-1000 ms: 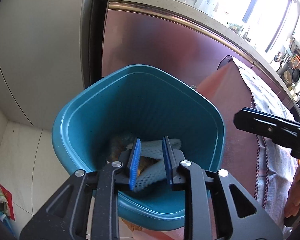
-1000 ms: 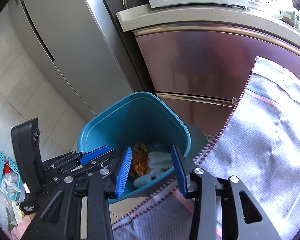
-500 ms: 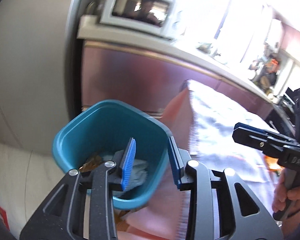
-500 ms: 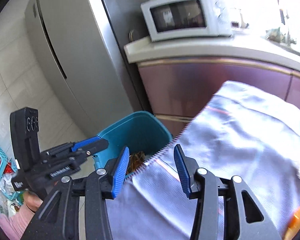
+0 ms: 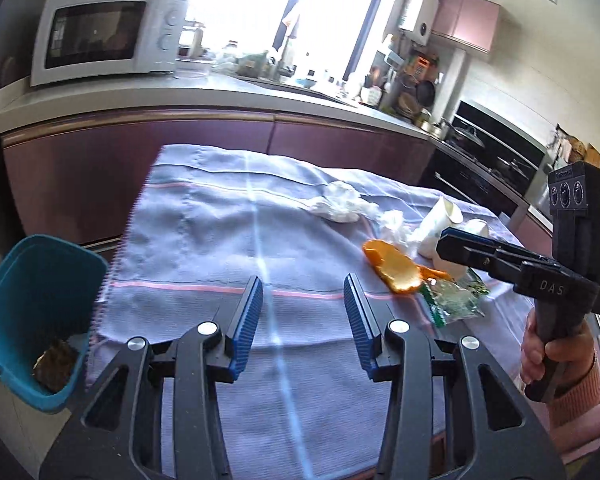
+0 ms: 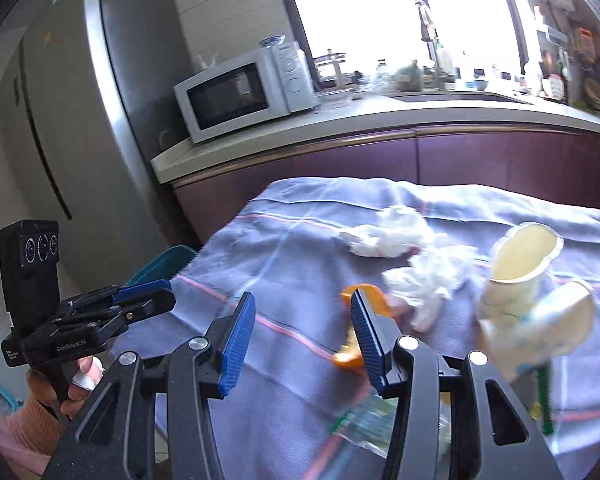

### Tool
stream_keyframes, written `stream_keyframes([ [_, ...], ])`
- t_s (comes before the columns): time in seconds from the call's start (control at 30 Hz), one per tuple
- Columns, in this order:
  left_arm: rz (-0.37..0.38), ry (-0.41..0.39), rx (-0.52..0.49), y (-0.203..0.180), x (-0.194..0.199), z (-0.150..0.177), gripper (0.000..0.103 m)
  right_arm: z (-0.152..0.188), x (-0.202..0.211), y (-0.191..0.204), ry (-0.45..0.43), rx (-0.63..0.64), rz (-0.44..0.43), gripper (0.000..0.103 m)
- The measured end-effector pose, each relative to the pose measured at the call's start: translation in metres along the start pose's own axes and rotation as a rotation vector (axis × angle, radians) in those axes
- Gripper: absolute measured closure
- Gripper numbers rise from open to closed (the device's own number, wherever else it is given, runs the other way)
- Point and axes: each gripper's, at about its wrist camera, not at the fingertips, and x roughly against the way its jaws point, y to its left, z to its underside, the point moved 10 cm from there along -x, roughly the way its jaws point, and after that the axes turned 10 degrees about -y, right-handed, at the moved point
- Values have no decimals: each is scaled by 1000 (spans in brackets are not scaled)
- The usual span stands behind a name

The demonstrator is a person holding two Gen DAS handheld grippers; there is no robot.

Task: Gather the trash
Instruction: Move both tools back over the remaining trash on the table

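Note:
My left gripper (image 5: pixel 302 300) hovers over the lilac tablecloth (image 5: pixel 220 240), its jaws opening with nothing between them. My right gripper (image 6: pixel 302 312) is also opening and empty, close over an orange peel (image 6: pixel 366 294). Trash lies on the cloth: the peel (image 5: pixel 392 268), crumpled white tissues (image 5: pixel 340 204) (image 6: pixel 388 232), two paper cups (image 5: pixel 440 220) (image 6: pixel 516 264) and a green-and-clear wrapper (image 5: pixel 452 300) (image 6: pixel 376 424). The teal bin (image 5: pixel 28 280) stands off the table's left end with some trash inside.
A purple counter (image 5: pixel 180 136) carries a white microwave (image 5: pixel 104 36) behind the table. A steel fridge (image 6: pixel 80 140) stands at the left, and a black stove (image 5: pixel 496 168) at the far right. A person's hands hold both gripper handles.
Both grippers have swung up and away from the bin to over the table. Their jaws have widened. The bin now sits at the left edge of the left wrist view.

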Motion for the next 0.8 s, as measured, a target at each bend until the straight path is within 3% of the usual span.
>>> stream_keyframes([
  [0.2,108,56,-67,-74,-26,20,61,-5,39,-82,-74,-74,158,55],
  [0.37,168,101,-127,-116,-47,31,60,-7,54,-123,-114,-115,219,55],
  [0.6,194,117,-200,-163,-84,16,60,-3,48,-161,-111,-210,184,55],
  [0.8,202,133,-236,-195,-128,-1,61,-1,42,-162,-105,-218,124,56],
])
